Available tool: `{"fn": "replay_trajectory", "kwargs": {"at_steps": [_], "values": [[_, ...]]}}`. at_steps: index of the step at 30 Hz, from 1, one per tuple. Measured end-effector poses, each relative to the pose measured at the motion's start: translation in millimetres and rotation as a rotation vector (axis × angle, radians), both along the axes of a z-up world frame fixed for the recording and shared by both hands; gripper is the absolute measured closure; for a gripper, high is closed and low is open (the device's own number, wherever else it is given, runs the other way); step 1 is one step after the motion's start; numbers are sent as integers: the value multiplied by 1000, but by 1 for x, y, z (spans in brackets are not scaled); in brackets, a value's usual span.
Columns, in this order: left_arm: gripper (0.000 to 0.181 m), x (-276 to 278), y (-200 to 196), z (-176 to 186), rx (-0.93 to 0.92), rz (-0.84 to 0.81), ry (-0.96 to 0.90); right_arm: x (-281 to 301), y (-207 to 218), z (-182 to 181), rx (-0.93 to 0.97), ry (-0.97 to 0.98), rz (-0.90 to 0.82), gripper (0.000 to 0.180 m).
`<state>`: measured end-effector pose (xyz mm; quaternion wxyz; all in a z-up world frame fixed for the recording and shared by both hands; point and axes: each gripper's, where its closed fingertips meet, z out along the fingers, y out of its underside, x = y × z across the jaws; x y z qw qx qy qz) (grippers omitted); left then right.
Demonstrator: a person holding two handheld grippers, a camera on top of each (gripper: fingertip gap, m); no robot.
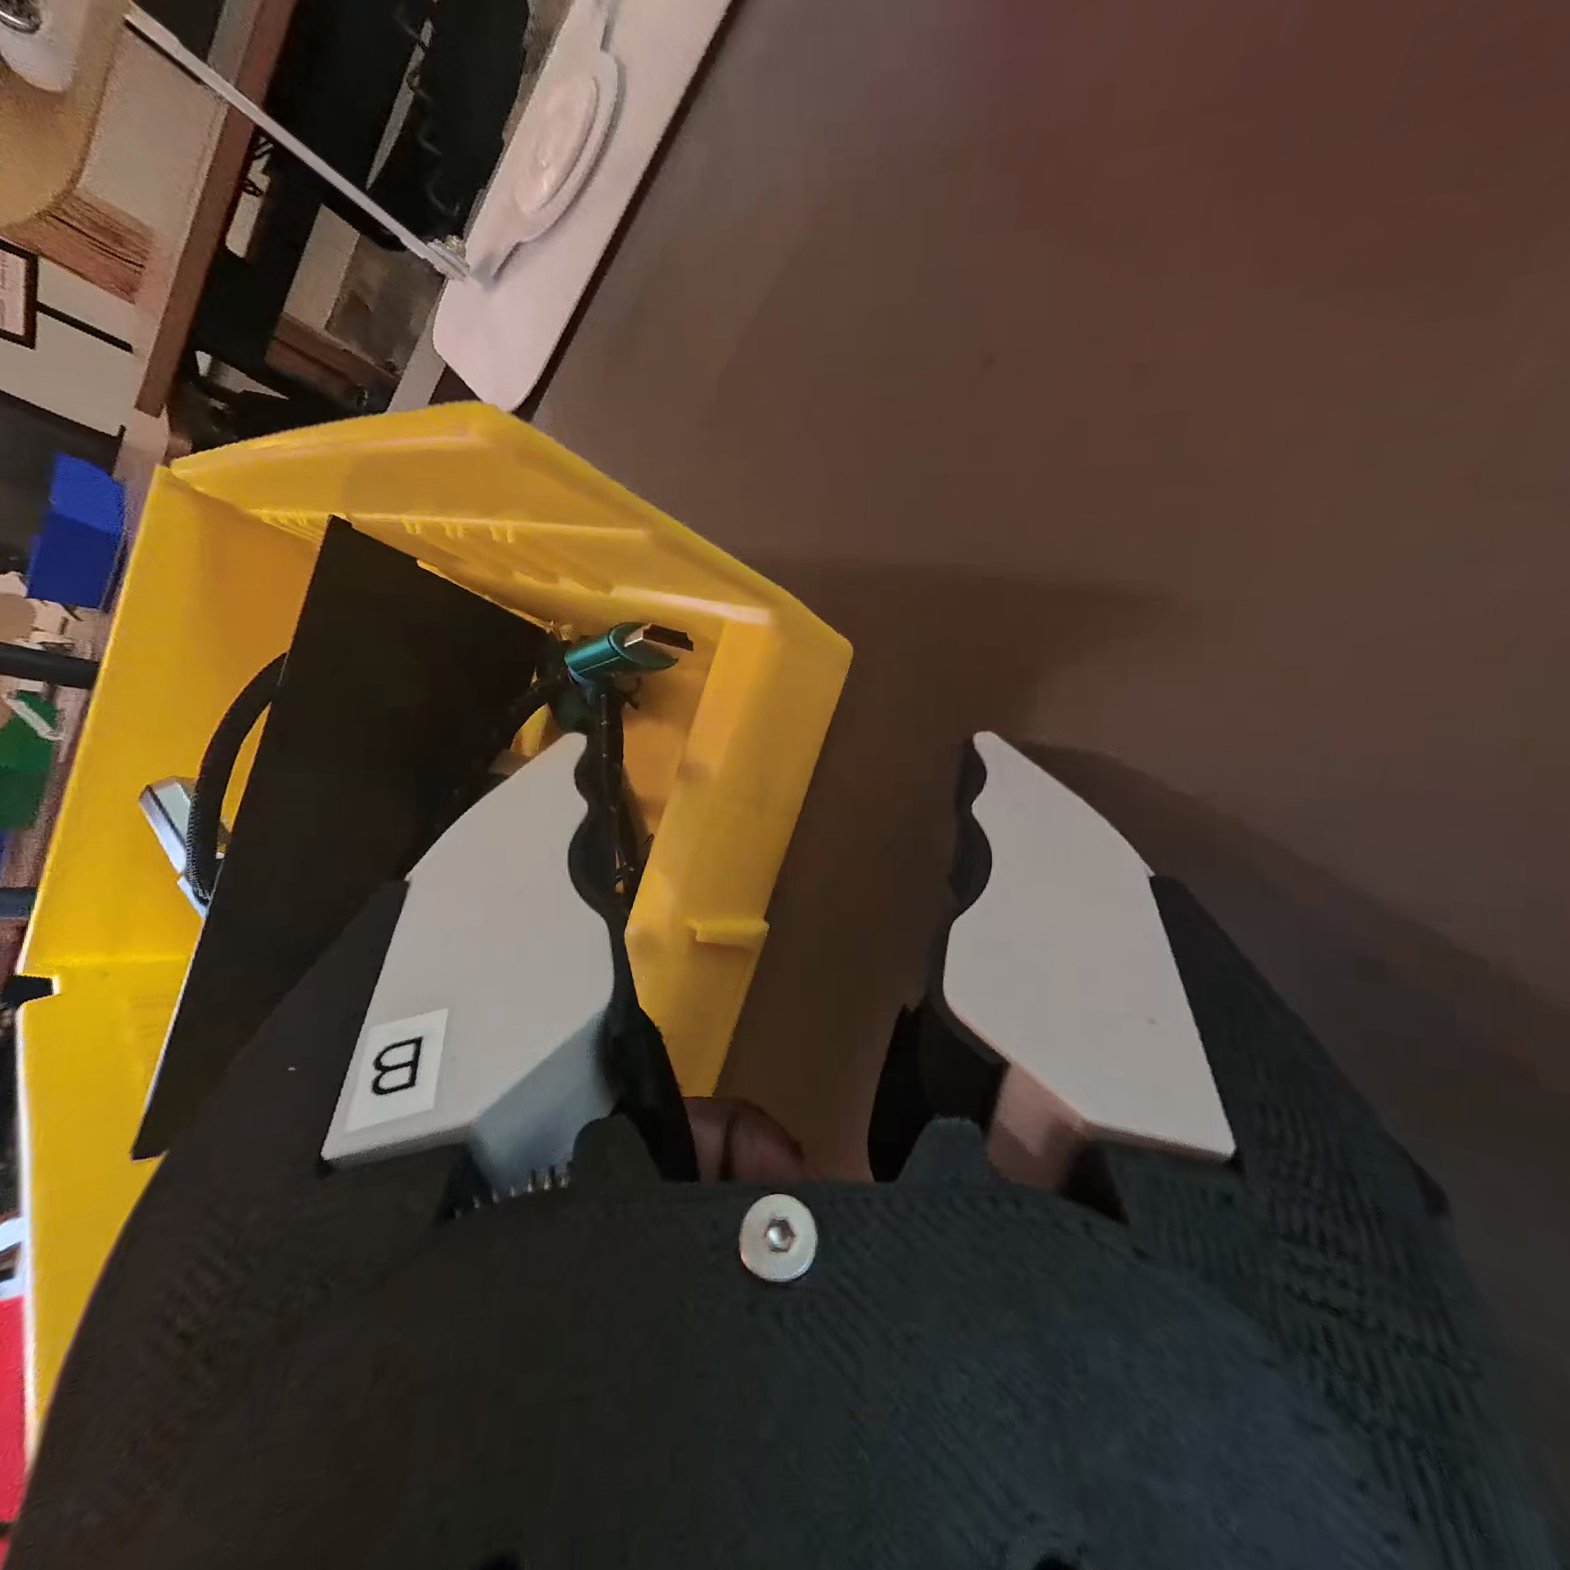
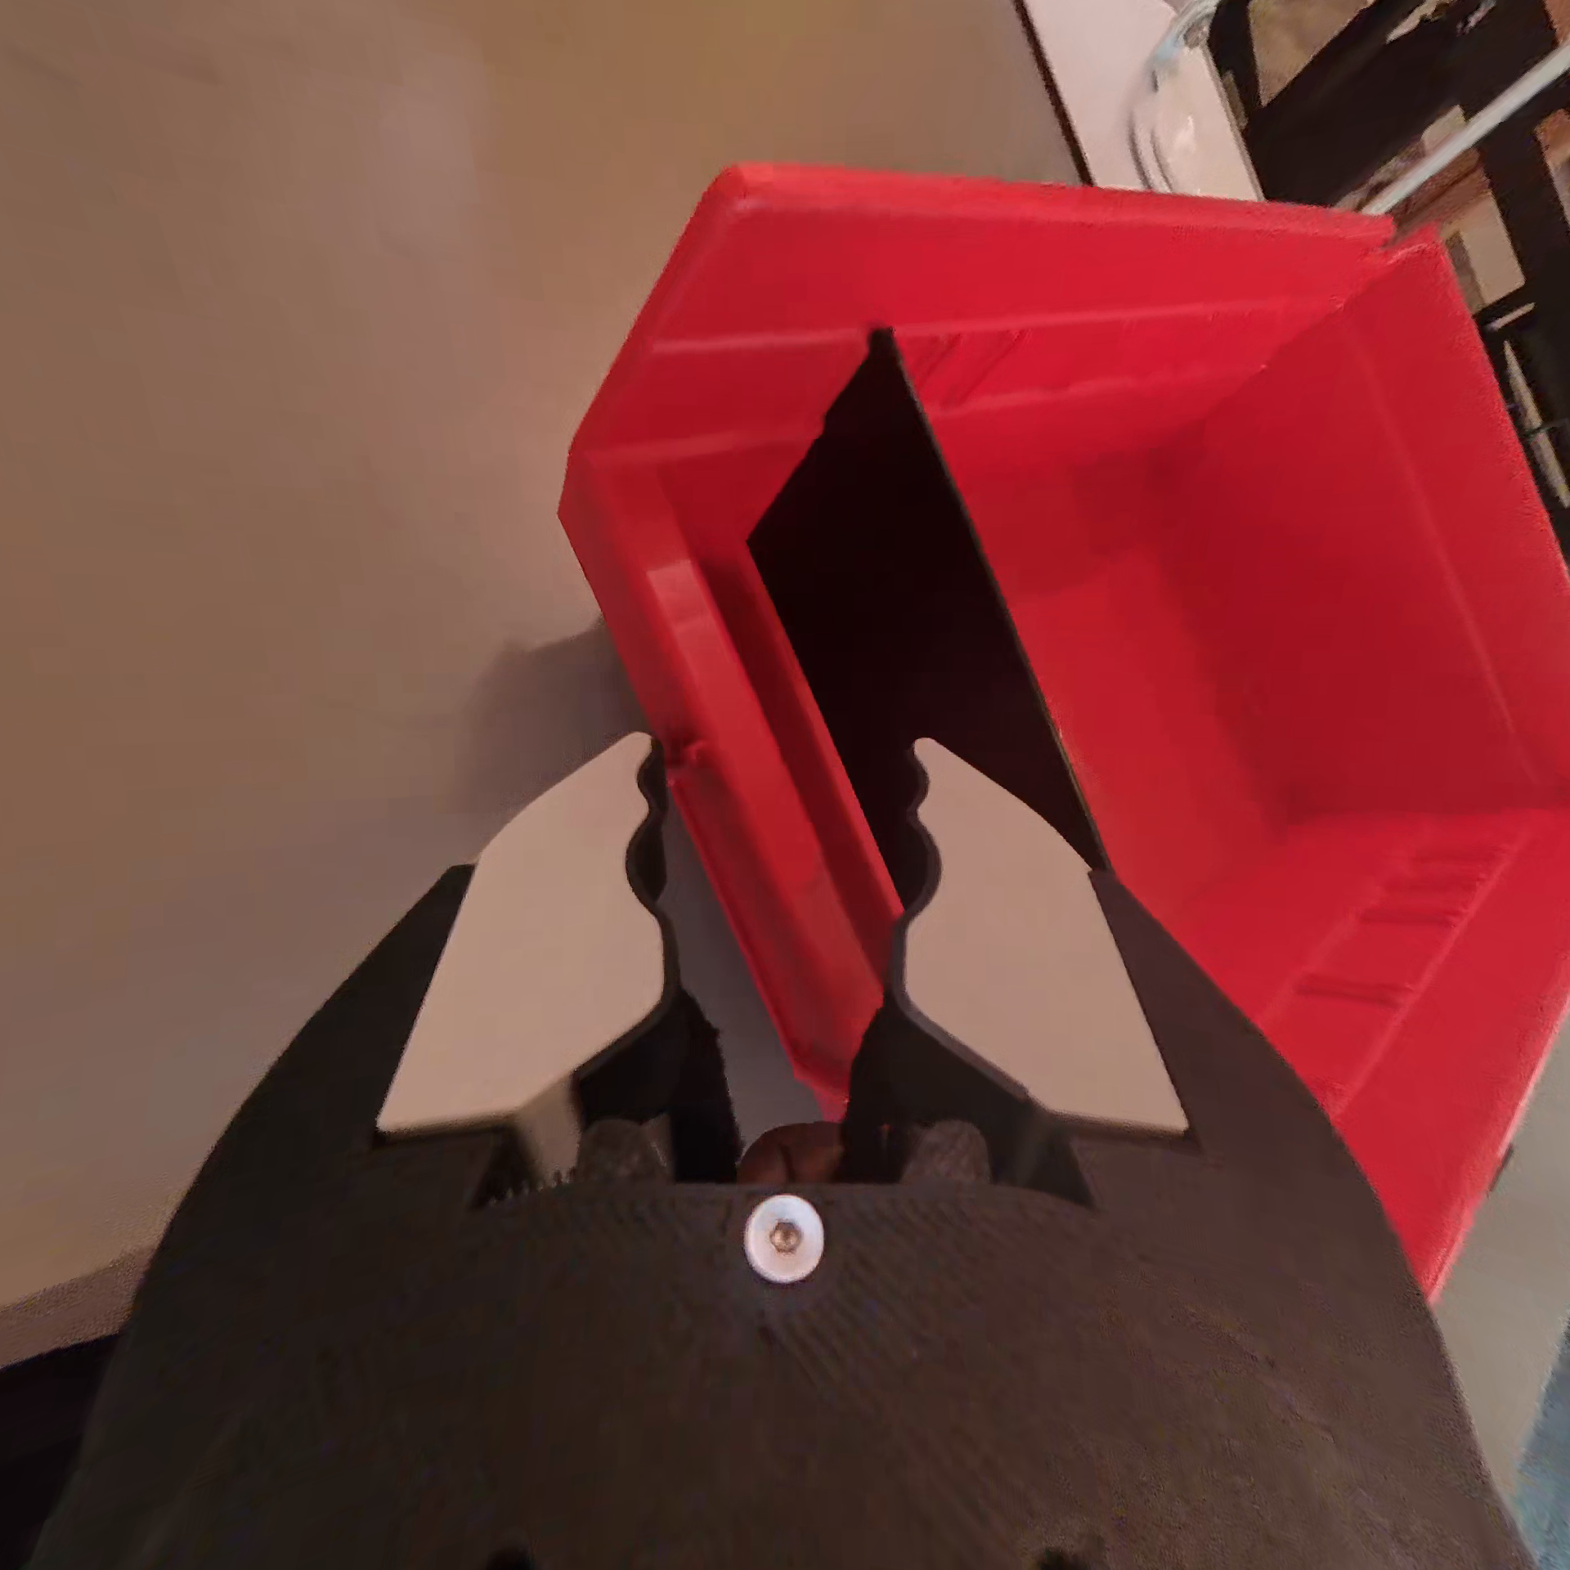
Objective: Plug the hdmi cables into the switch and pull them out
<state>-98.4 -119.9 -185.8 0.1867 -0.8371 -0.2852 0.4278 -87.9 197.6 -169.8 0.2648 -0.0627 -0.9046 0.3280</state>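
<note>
Spread wide and empty, the left gripper [image 1: 782, 748] hangs over the yellow bin's [image 1: 748, 765] wall, where a green-headed cable [image 1: 624, 652] lies, while the right gripper [image 2: 782, 748], also parted, straddles the red bin's [image 2: 1274, 595] wall, so fetching seems underway; next, reach for that plug

Left gripper [image 1: 777, 748] open wide, both pale fingers [image 1: 1053, 917] spread well apart with wavy black pads facing inward, nothing between them; black body fills the near part of the view, a small sticker on the left finger, and a bit of the person's hand shows in the gap behind the fingers. Right gripper [image 2: 786, 752] partly open, narrower gap than the left, pale fingers [image 2: 561, 917] angled toward each other at the tips, nothing clamped between the pads. Both views are tilted, so both grippers are held rolled to one side.
</note>
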Motion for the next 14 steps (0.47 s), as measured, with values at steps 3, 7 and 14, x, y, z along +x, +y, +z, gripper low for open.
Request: {"fn": "replay_trajectory", "kwargs": {"at_steps": [3,7,14], "values": [[105,-1,-3,-1,-26,8,5,0,-4,-2,18,27,27,130],[111,-1,-8,-3,-31,27,-4,1,-5,-4,33,29,35,131],[145,0,-27,-5,-90,67,-14,-4,6,-21,171,18,0,136]]}}
